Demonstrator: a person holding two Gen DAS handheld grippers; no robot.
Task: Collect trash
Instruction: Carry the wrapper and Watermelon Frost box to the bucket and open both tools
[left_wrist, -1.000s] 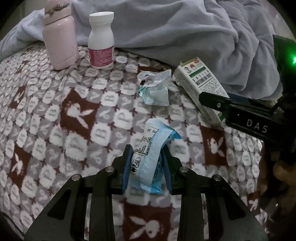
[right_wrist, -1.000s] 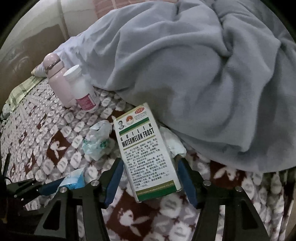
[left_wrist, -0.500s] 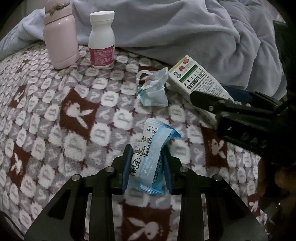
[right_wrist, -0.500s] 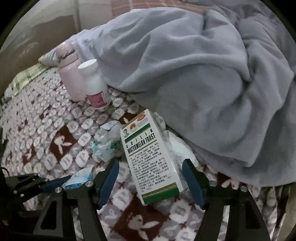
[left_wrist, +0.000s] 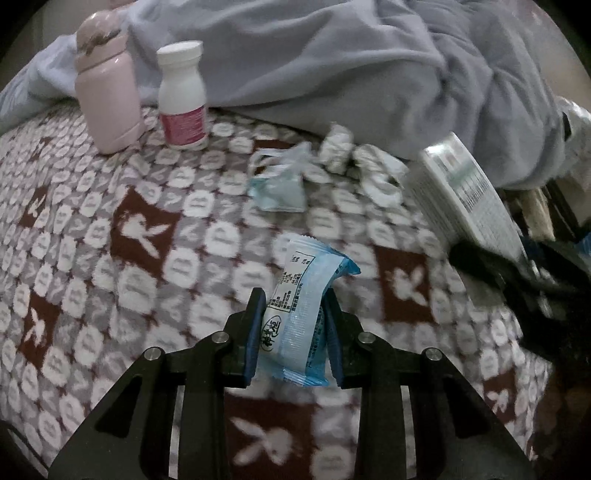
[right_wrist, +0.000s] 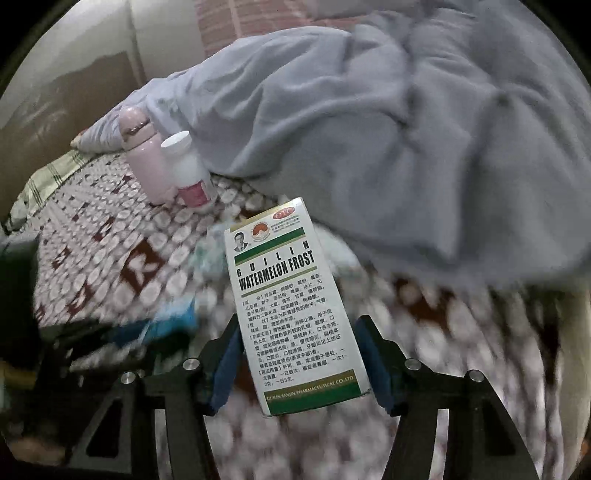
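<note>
My left gripper (left_wrist: 293, 321) is shut on a light blue snack wrapper (left_wrist: 301, 314) and holds it above the patterned bedspread. My right gripper (right_wrist: 299, 350) is shut on a white and green "Watermelon Frost" medicine box (right_wrist: 291, 306), lifted off the bed; the box also shows at the right of the left wrist view (left_wrist: 465, 199). A crumpled clear plastic bag (left_wrist: 280, 181) and white tissue wads (left_wrist: 336, 147) lie on the bedspread ahead of the left gripper.
A pink flask (left_wrist: 107, 92) and a white pill bottle with a pink label (left_wrist: 183, 96) stand at the back left; both show in the right wrist view (right_wrist: 147, 162). A bunched grey blanket (left_wrist: 351, 62) covers the back. The bed's edge is at the right.
My right gripper has closed on the medicine box and lifted it up and to the right, uncovering the tissue wads. The left gripper still holds the wrapper.
</note>
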